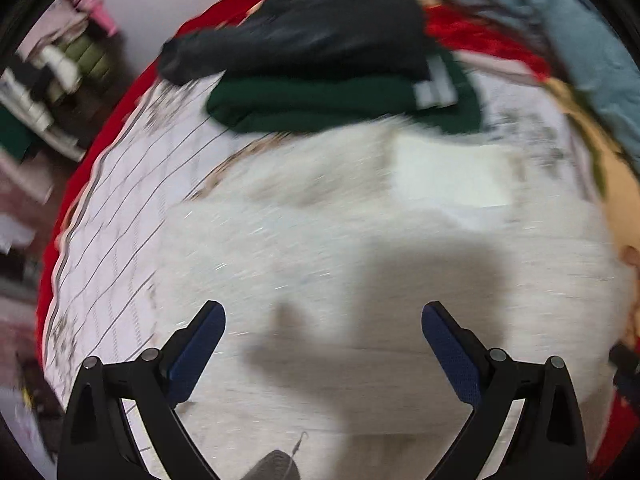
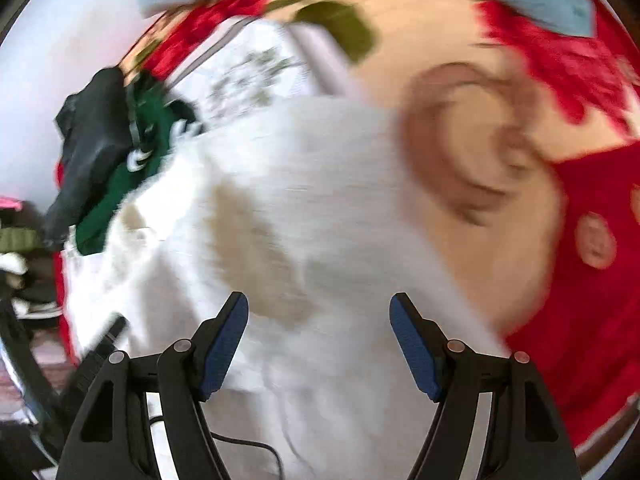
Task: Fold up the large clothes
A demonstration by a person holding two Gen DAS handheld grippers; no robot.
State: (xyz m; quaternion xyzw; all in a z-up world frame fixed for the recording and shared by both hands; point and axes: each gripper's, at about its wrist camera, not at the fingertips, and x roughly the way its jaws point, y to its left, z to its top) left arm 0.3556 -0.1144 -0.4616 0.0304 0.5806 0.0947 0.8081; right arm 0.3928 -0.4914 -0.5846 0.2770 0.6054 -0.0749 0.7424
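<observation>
A large white fuzzy garment (image 1: 320,240) lies spread on the bed and fills the middle of both views; it also shows in the right wrist view (image 2: 312,200). My left gripper (image 1: 323,312) is open and empty, held above the garment's near part. My right gripper (image 2: 319,304) is open and empty, also above the white garment. A folded dark green garment (image 1: 312,104) with a black jacket (image 1: 304,36) on top lies at the far side of the bed. Both views are motion-blurred.
The bed has a white patterned sheet (image 1: 120,208) and a red blanket (image 2: 592,280) with a cream and brown pattern. A blue-grey cloth (image 1: 592,48) lies at the far right. Shelves with clothes (image 1: 60,72) stand left. A black cable (image 2: 248,446) runs near the front.
</observation>
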